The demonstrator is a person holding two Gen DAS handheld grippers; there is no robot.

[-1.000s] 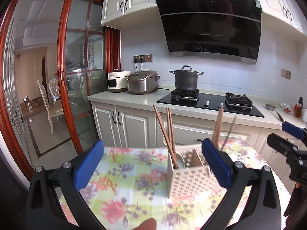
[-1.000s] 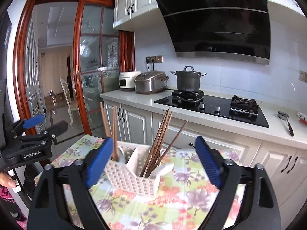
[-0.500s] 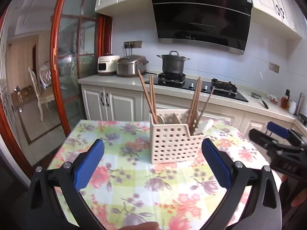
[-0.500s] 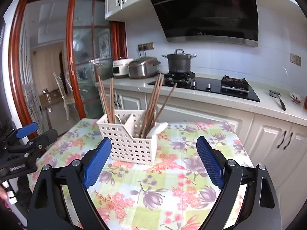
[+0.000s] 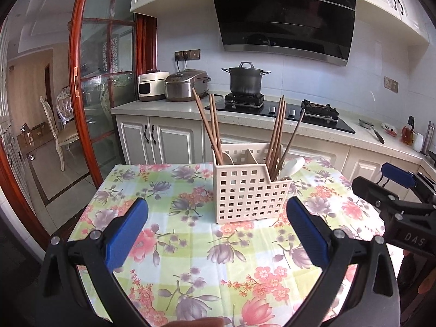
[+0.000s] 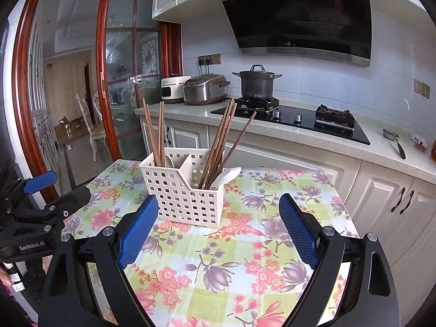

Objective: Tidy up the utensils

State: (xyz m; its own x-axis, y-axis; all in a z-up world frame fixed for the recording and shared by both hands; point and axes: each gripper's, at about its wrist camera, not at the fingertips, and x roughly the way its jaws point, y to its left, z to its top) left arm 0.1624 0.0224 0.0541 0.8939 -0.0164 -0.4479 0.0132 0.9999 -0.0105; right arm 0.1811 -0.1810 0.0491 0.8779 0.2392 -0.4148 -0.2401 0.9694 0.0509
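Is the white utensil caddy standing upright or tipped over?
Upright. The caddy sits flat on the floral tablecloth, open top upward, with chopsticks leaning in both compartments and a white spoon in one.

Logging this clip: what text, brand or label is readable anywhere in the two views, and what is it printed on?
"GenRobot.AI": on the black body of the left gripper, seen from the right wrist view.
"DAS": on the black body of the right gripper, seen from the left wrist view; the word runs out of frame.
Range hood corner sticker: too small to read.
White cooker front panel: blurred, unreadable.
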